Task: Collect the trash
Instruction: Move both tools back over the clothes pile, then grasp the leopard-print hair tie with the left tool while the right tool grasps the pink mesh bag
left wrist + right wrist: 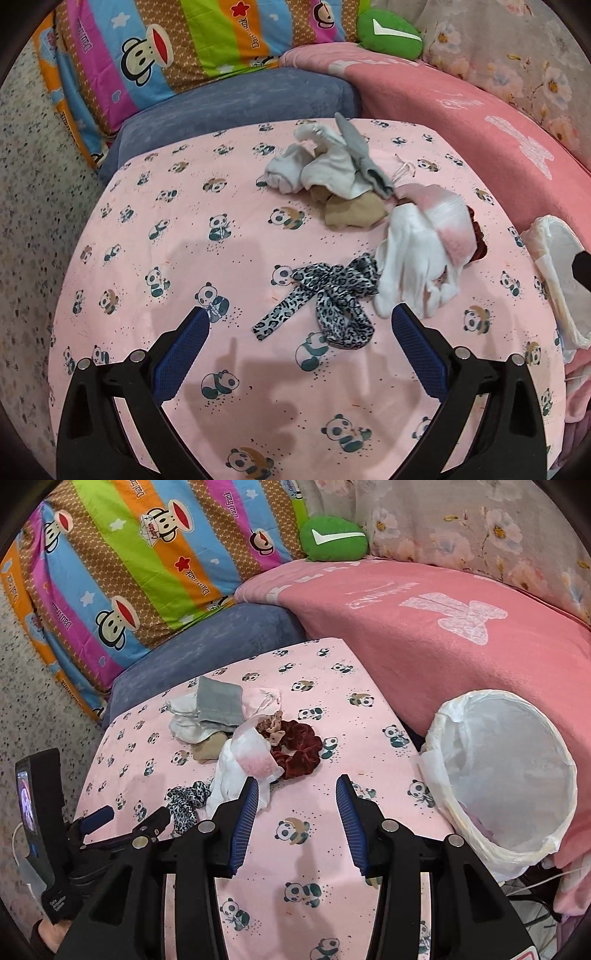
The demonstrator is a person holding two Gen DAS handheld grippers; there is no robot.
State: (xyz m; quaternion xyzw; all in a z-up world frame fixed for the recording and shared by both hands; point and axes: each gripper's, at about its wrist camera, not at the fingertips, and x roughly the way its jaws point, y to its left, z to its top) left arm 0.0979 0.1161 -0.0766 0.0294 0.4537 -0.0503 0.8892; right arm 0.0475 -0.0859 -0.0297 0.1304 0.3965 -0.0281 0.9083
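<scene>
Surface: pink panda-print cloth spread flat over a desk, with a blue cushion at its far edge.
Background: striped monkey-print quilt, green pillow and pink blanket piled behind and to the right.
Far heap: white cloth under a grey sock, touching a tan piece.
Near heap: white glove overlapped by a pink-and-white fuzzy piece, with a dark red scrunchie just behind it.
Leopard strip: leopard-print band lies crumpled on the cloth, touching the glove's left edge.
Bin: white-lined bin tilted at the desk's right edge, its mouth turned toward the camera.
Left tongs: spread wide above the cloth, nothing gripped; the leopard-print band lies between the blue tips, apart from both.
Right tongs: partly spread, nothing gripped; bare cloth lies between the tips, and the left tip overlaps the glove's edge in view.
</scene>
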